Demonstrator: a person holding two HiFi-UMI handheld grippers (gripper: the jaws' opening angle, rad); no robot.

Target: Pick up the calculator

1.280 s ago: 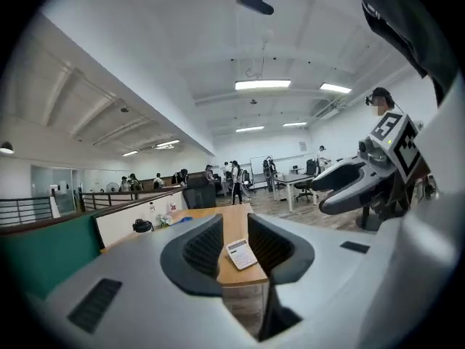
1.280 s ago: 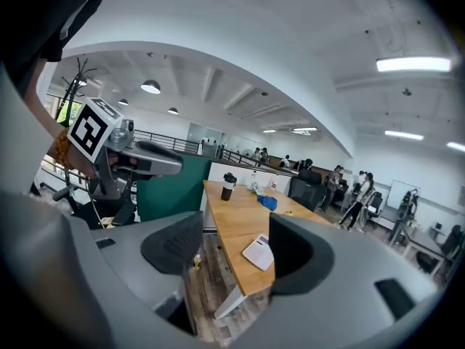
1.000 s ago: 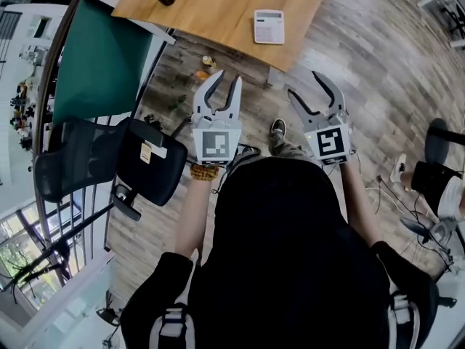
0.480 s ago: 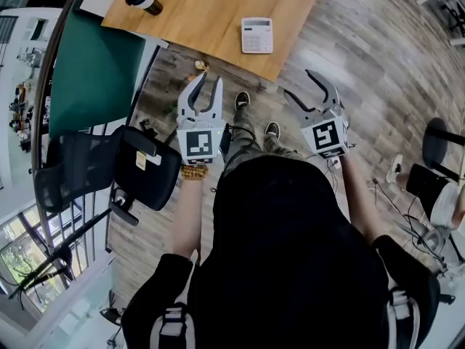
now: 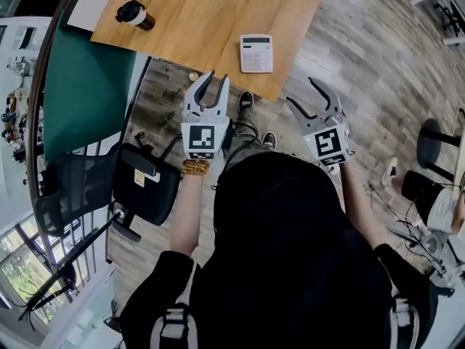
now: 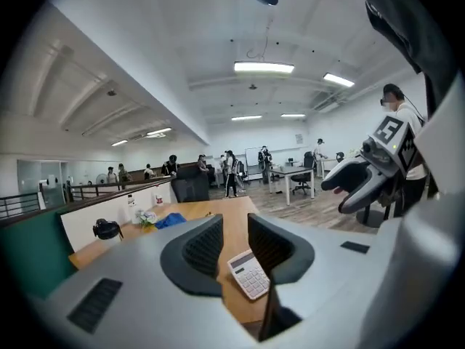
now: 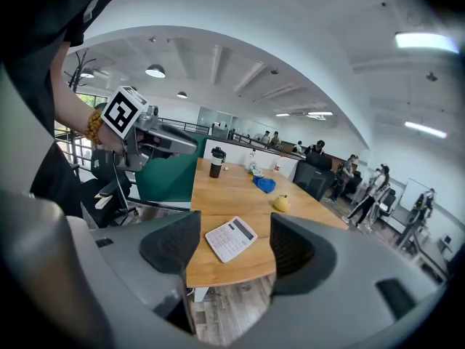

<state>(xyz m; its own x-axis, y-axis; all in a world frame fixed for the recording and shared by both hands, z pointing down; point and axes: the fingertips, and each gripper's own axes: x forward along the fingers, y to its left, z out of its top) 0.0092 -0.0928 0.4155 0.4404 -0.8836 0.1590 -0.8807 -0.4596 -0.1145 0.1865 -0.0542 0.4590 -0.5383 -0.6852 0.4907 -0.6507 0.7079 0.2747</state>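
Right tool (image 5: 304,93) jaws wide apart, empty; left tool (image 5: 218,78) partly apart, empty. Both short of bench (image 5: 196,13). Calculator (image 5: 256,53) flat near bench's near edge, untouched. Risk: thin flat body, pads may skid and push it off edge.

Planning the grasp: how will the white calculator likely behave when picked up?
The calculator looks like a flat rigid slab, so probably stiff and light. Lying flat on the smooth wooden table, it may slide rather than lift. Rolling seems unlikely.
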